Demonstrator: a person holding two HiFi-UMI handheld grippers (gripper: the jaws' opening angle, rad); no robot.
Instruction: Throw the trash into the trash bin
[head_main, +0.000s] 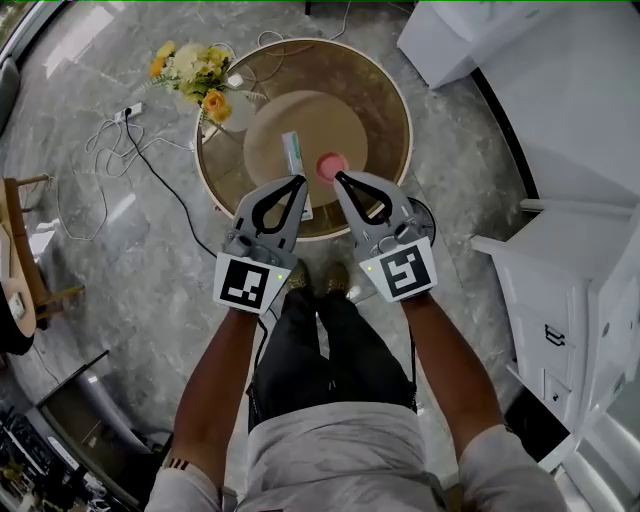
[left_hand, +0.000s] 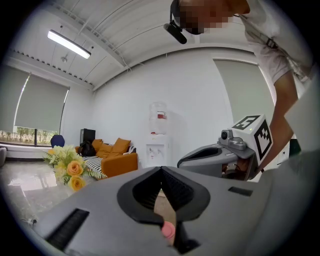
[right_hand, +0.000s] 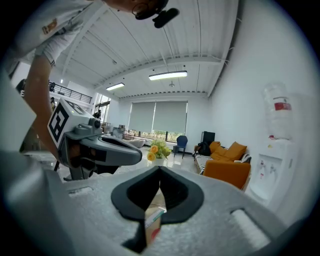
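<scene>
On the round glass table (head_main: 385, 95) lie a white-and-green carton (head_main: 295, 158) and a small pink round thing (head_main: 331, 165). My left gripper (head_main: 300, 181) hovers over the table's near edge, its tips right by the carton, shut and holding nothing. My right gripper (head_main: 338, 177) is beside it, shut and empty, with its tips next to the pink thing. In the left gripper view the jaws (left_hand: 161, 170) meet, and the pink thing (left_hand: 168, 230) shows below them. The right gripper view shows closed jaws (right_hand: 160, 169) with the carton (right_hand: 152, 225) beneath.
A vase of yellow flowers (head_main: 198, 75) stands at the table's far left. A power strip with cables (head_main: 130, 112) lies on the marble floor to the left. White cabinets (head_main: 560, 270) stand on the right and a wooden chair (head_main: 20, 250) on the left. The person's legs are below the grippers.
</scene>
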